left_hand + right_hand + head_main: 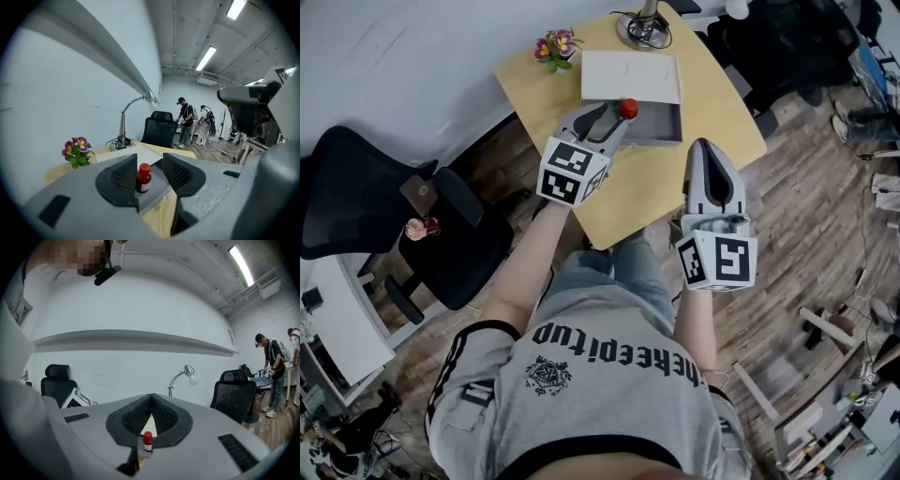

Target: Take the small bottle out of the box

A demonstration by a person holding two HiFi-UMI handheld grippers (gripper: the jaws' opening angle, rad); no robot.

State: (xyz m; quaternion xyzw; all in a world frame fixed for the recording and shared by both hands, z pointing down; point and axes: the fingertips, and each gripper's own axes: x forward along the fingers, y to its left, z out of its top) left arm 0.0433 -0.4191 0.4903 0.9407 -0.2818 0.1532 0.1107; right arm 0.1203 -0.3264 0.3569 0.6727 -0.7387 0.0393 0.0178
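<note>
A small bottle with a red cap [628, 109] stands upright in the open grey box [661, 125], in front of the box's white lid [630, 75]. My left gripper [617, 118] reaches over the box's near left corner. In the left gripper view the bottle [143, 178] stands between its jaws, close to the left pad [123, 177] with a gap to the right pad, so the left gripper [150, 158] is open. My right gripper [706, 148] hangs over the table to the right of the box, shut and empty. The right gripper view shows the bottle [147, 441] below its closed tips [151, 397].
The yellow table [722, 103] also bears a flower pot [556, 45] at the back left and a lamp base [645, 28] at the back. A black office chair [394, 216] stands left of the table. Two people [194, 124] stand far across the room.
</note>
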